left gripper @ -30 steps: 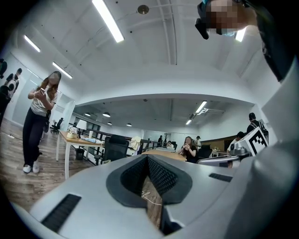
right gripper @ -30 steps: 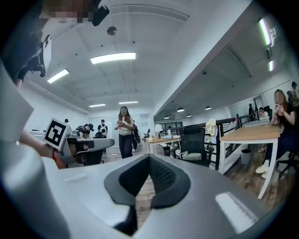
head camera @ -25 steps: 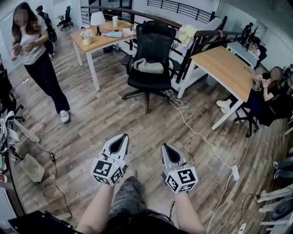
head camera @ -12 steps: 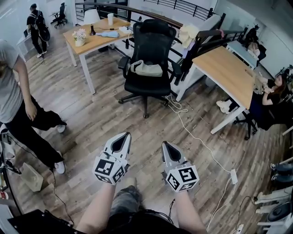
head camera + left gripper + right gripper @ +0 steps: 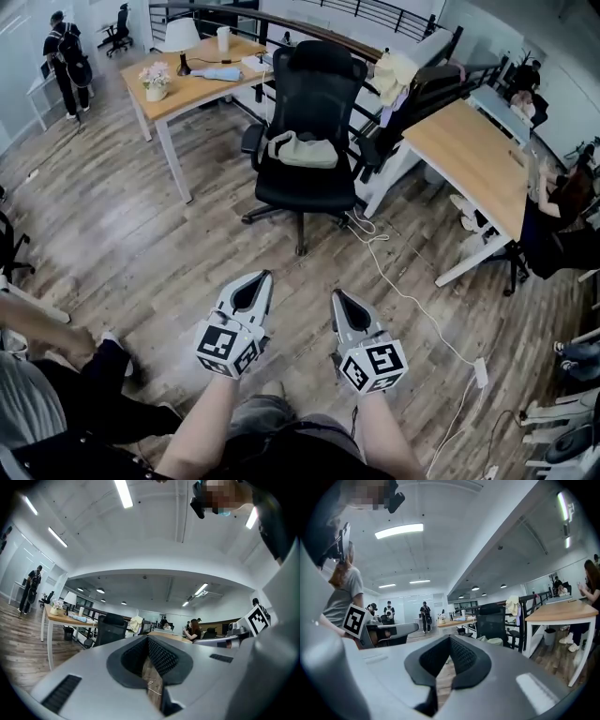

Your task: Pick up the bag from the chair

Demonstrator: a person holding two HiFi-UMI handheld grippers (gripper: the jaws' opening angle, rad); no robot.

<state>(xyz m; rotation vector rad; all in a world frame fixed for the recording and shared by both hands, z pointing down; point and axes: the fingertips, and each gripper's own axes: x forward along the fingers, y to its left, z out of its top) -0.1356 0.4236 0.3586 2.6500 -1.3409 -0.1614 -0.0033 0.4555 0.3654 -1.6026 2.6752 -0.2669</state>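
Observation:
A beige bag (image 5: 302, 150) lies on the seat of a black office chair (image 5: 315, 89) in the upper middle of the head view. My left gripper (image 5: 260, 278) and right gripper (image 5: 336, 298) are held side by side low in that view, well short of the chair, both pointing toward it. Both are shut with nothing between their jaws. In the right gripper view the chair (image 5: 491, 620) and the bag (image 5: 493, 641) stand ahead, right of the shut right gripper (image 5: 450, 640). In the left gripper view the chair (image 5: 110, 626) shows left of the shut left gripper (image 5: 148, 640).
A wooden desk (image 5: 202, 86) with a lamp and flowers stands left of the chair, another wooden desk (image 5: 473, 155) to its right. A white cable (image 5: 403, 286) runs across the floor to a power strip (image 5: 481, 372). A person (image 5: 66, 403) is at lower left; another sits at far right (image 5: 562, 202).
The chair has come nearer as I and both grippers moved toward it. The person on the left has walked past to the lower left corner. Both grippers stayed shut.

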